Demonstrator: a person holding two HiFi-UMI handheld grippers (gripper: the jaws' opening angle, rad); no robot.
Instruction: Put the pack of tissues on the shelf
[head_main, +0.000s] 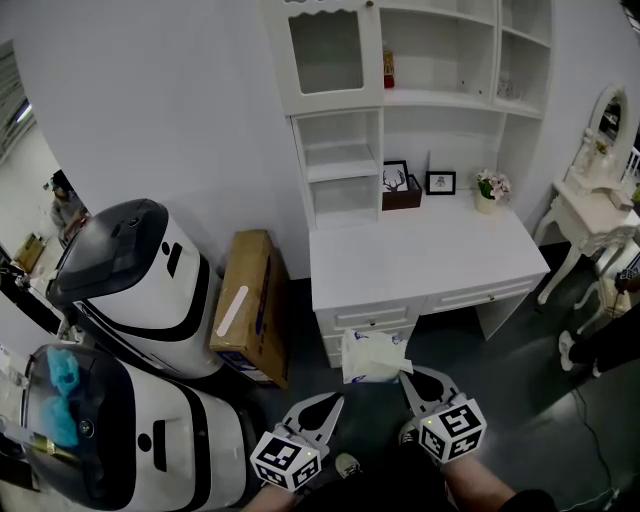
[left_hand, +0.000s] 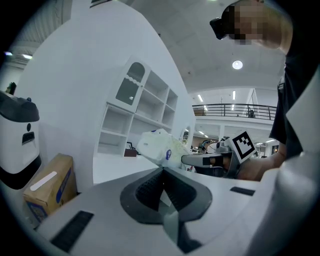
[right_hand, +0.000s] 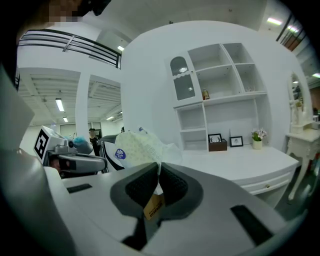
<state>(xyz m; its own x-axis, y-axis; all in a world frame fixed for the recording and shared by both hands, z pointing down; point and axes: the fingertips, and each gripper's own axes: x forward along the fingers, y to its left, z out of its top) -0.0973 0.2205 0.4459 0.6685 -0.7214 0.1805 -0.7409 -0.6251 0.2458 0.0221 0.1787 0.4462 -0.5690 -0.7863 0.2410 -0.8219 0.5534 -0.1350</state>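
Right gripper view alone shows right tongs (right_hand: 159, 176) pinching tissue pack (right_hand: 134, 150), left gripper view, left tongs (left_hand: 162, 174) closed

The soft white tissue pack (head_main: 372, 357) has crinkly plastic wrap. The white desk (head_main: 420, 262) looks smooth, maybe painted wood.

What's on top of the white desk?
Along the back of the desk: a deer picture, its lower part covered by a dark box, a small frame, a flower pot. The pack of tissues in the right gripper hides only drawer fronts.
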